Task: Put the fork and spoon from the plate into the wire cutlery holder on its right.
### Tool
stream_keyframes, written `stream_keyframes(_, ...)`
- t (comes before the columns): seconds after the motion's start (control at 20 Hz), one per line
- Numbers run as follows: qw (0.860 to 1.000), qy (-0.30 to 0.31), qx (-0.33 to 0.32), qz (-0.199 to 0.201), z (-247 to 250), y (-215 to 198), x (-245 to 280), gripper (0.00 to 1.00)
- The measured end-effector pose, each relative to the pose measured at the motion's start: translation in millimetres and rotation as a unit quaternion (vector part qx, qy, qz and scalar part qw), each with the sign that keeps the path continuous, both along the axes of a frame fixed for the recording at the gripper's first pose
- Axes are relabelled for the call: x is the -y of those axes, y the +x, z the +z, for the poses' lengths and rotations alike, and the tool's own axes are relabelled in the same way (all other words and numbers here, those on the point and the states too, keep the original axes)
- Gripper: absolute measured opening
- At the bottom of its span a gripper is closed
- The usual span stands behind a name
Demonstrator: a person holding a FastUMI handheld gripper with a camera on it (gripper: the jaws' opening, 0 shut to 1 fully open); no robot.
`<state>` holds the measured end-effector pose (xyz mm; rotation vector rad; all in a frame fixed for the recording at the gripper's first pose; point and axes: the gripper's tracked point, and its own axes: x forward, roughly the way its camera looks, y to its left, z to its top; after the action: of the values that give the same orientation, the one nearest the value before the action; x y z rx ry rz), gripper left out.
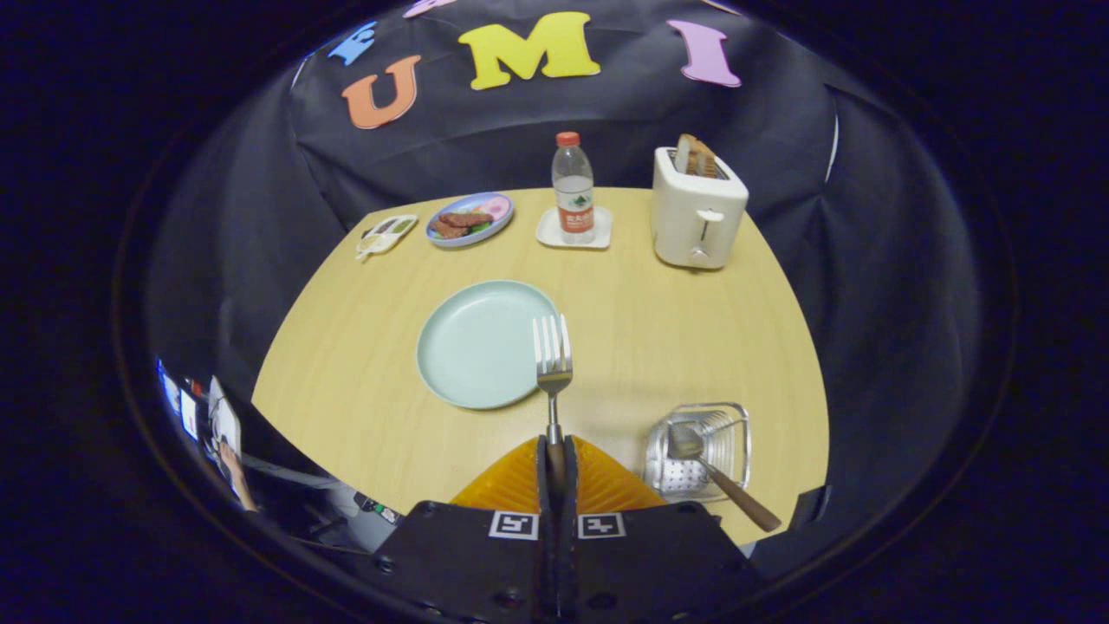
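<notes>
My gripper [555,451] is shut on the handle of a metal fork [552,351], which sticks straight out ahead of the fingers with its tines up over the right rim of the pale green plate [472,347]. The plate lies bare on the wooden table, just ahead and left of the fingers. The wire cutlery holder [703,446] stands to the right of the fingers, near the table's front edge. A spoon with a brown handle [719,477] rests in it, bowl inside and handle leaning out toward the front right.
At the back of the table stand a white toaster [696,212] with toast, a water bottle [573,186] on a white coaster, a blue plate of food [469,218] and a small white tray [386,234]. A person's hand [236,472] shows below the table's left edge.
</notes>
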<state>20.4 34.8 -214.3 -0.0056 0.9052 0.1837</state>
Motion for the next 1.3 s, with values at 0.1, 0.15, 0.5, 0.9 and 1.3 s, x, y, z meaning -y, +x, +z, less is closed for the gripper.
stream_keyframes(0.1,0.999,-0.009,-0.021,-0.023,3,-8,30,0.02)
stream_keyframes(0.15,0.999,-0.015,-0.034,-0.032,3,-11,44,0.02)
stream_keyframes(0.5,0.989,-0.006,-0.128,-0.074,1,-27,92,0.03)
stream_keyframes(0.9,0.974,0.0,-0.214,-0.075,-15,-43,91,0.03)
stream_keyframes(1.3,0.96,0.002,-0.264,-0.096,-26,-33,94,0.07)
